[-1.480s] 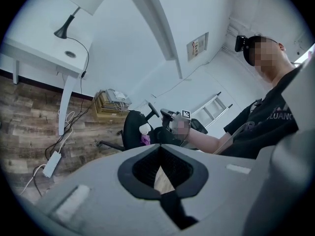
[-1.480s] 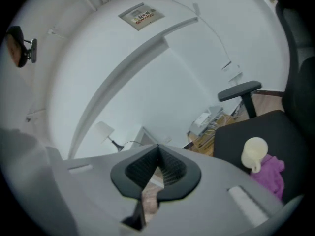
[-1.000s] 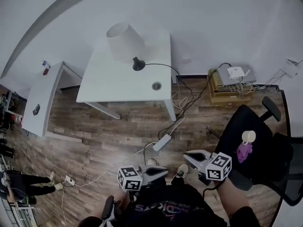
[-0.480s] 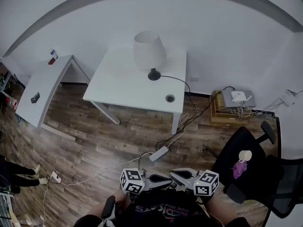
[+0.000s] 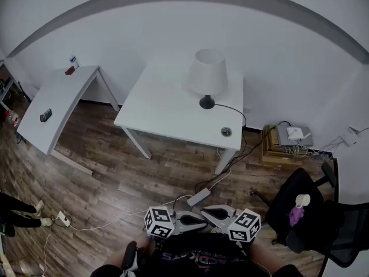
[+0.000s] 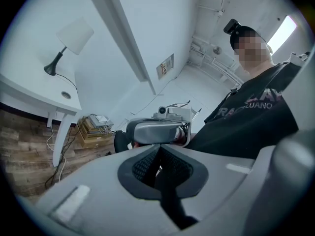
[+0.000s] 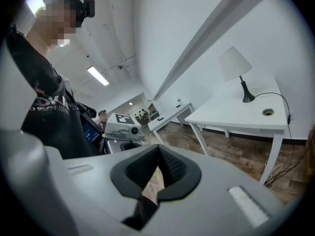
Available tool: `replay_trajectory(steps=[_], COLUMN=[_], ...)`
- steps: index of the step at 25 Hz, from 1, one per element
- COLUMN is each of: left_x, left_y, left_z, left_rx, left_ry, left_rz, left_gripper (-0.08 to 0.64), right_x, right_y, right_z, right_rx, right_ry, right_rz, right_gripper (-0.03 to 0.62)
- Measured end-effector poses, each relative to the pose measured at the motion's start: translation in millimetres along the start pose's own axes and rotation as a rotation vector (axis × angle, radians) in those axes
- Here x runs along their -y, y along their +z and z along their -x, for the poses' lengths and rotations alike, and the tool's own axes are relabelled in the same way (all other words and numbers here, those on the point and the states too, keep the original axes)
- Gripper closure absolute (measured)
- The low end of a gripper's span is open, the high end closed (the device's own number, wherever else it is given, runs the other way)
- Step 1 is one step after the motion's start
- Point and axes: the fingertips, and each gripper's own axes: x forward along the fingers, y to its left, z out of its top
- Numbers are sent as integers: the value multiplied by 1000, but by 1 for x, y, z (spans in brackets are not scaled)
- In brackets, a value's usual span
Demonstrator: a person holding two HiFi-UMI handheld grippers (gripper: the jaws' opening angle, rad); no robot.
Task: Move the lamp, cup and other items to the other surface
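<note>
Standing upright on the far right part of the white desk (image 5: 167, 111), a white-shaded lamp (image 5: 207, 74) is recorded. A white cup (image 5: 302, 199) and a purple item (image 5: 296, 215) are listed on the black office chair (image 5: 282, 212), well to the desk's right and nearer. Left gripper (image 5: 199, 220) and right gripper (image 5: 207, 212) are held well short of the desk, tips nearly meeting, each with jaws pressed together on nothing.

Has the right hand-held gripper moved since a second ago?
Yes: the right hand-held gripper drew away from the black chair, toward the left hand-held gripper.
</note>
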Motion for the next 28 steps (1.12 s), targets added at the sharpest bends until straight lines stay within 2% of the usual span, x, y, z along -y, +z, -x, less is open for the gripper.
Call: replay_trajectory(steps=[4,9,11,17,28], left_x=[-12,-49,-53,-53,-57], left_y=[8,17,16,14,8], left_z=[39,100,112,121,129], left_rx=[44,157,182,172,184], left_ry=[46,227,257,195,180], left_rz=[-16,51,69,70,109], left_gripper=[557,557,557,557,558], right_x=[2,6,4,4,4], right_y=[9,15,9,4,-2], right_z=[-28,-56,-61,-82,-89], right_rx=[11,37,10,-32,-57], right_ry=[-38,-61,-57,-75,-103], right_rz=[4,-18,-19,-22,-53], right_gripper=[588,588,588,588,588])
